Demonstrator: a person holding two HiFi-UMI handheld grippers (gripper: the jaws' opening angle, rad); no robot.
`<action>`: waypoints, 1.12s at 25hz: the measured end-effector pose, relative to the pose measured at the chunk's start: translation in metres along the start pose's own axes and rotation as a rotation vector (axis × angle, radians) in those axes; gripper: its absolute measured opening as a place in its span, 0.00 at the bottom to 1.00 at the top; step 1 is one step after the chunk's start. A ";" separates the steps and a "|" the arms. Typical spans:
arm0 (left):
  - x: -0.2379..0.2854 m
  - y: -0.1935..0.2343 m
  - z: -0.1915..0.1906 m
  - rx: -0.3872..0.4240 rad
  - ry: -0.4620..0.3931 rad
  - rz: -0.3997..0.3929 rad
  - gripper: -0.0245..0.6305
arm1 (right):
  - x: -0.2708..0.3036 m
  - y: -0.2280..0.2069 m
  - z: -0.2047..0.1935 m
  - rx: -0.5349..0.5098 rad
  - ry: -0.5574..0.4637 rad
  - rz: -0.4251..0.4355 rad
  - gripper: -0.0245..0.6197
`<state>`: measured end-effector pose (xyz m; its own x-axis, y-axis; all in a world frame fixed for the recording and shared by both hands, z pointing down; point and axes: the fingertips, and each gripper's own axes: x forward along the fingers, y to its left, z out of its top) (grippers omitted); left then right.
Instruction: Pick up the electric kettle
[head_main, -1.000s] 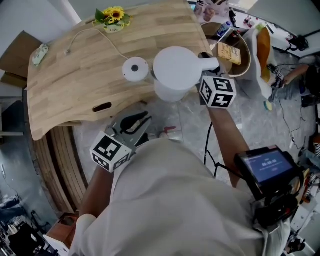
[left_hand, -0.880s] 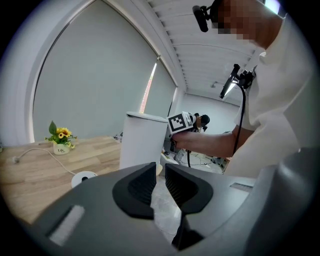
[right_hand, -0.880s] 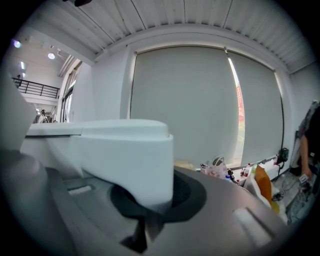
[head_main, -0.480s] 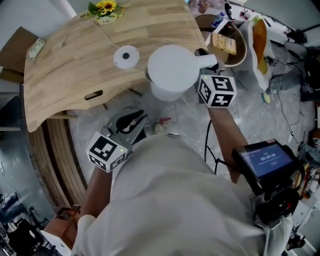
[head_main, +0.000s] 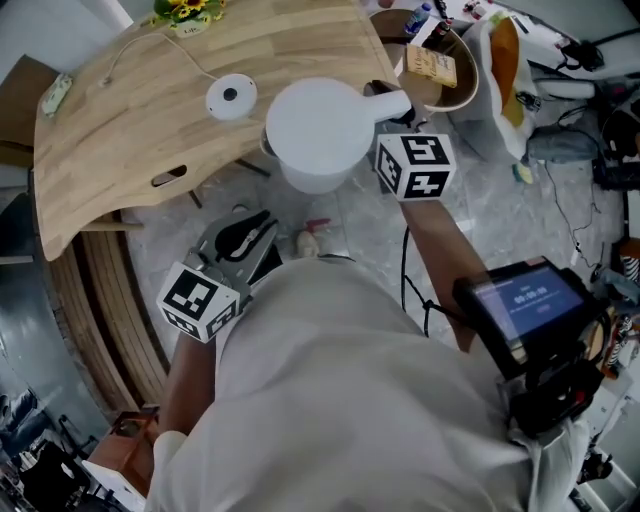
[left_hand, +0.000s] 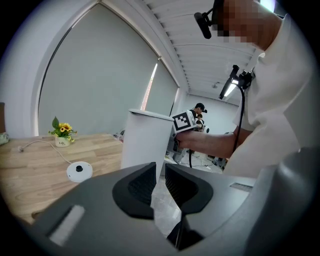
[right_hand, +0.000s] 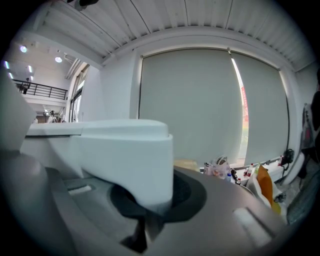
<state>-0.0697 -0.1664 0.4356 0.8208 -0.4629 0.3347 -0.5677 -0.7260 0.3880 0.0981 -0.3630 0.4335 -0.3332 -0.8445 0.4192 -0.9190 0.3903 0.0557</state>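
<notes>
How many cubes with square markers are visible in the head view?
2. The left cube rides on the left gripper, low at the left beside the person's shirt. The right cube rides on the right gripper, next to the white kettle. None seems hidden.

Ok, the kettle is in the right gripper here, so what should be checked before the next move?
1. Right gripper clamped on the kettle handle: ok, the handle fills its jaws.
2. Electric kettle off its base: ok, the base sits apart on the table.
3. Kettle upright: ok, the lid faces up in the head view.
4. Left gripper free: ok, narrow gap between its jaws and nothing in it.
5. Water inside the kettle: cannot tell, the lid is shut.
</notes>
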 end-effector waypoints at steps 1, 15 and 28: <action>0.000 -0.001 -0.001 -0.002 0.000 -0.001 0.14 | 0.000 0.001 0.000 -0.002 0.002 0.002 0.09; -0.004 0.001 -0.005 -0.019 -0.008 0.013 0.14 | 0.002 0.007 -0.006 -0.025 0.025 0.022 0.09; -0.009 0.001 -0.010 -0.037 -0.010 0.041 0.14 | 0.006 0.019 -0.007 -0.046 0.034 0.053 0.09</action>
<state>-0.0784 -0.1578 0.4410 0.7974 -0.4968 0.3424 -0.6025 -0.6874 0.4057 0.0799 -0.3585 0.4432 -0.3736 -0.8096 0.4528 -0.8893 0.4515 0.0735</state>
